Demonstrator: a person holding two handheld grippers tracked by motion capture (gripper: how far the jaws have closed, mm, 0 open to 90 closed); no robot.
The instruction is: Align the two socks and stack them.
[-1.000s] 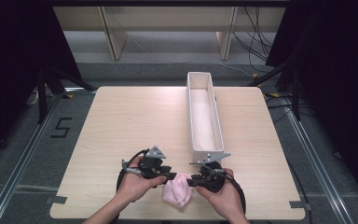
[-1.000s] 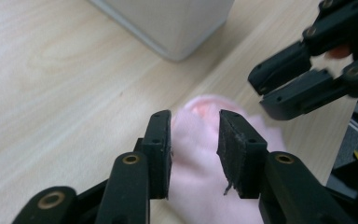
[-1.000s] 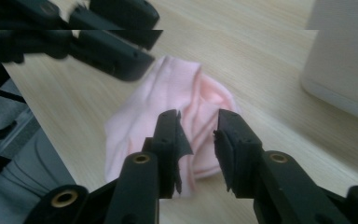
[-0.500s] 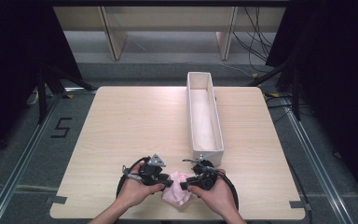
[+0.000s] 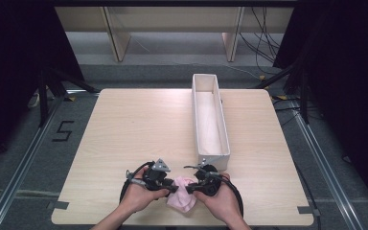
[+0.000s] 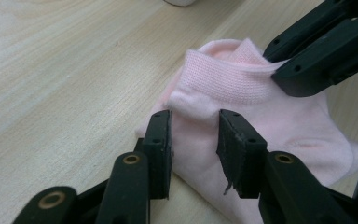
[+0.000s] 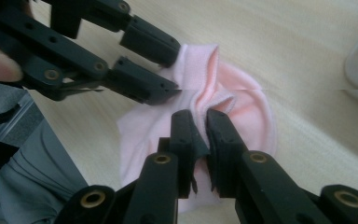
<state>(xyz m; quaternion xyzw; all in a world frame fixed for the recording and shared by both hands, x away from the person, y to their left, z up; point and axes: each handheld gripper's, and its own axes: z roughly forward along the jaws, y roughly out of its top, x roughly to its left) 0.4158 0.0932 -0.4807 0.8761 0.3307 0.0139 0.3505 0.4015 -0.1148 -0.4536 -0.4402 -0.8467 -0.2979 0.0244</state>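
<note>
Right gripper (image 7: 196, 122) pinching pink sock (image 7: 242, 93)

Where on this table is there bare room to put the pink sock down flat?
The widest bare wood lies left of the long white tray, from the table's far edge down toward the hands. A narrower strip runs between the tray and the right edge. It is crowded at the near edge, where the left gripper and right gripper meet on the pink sock.
</note>
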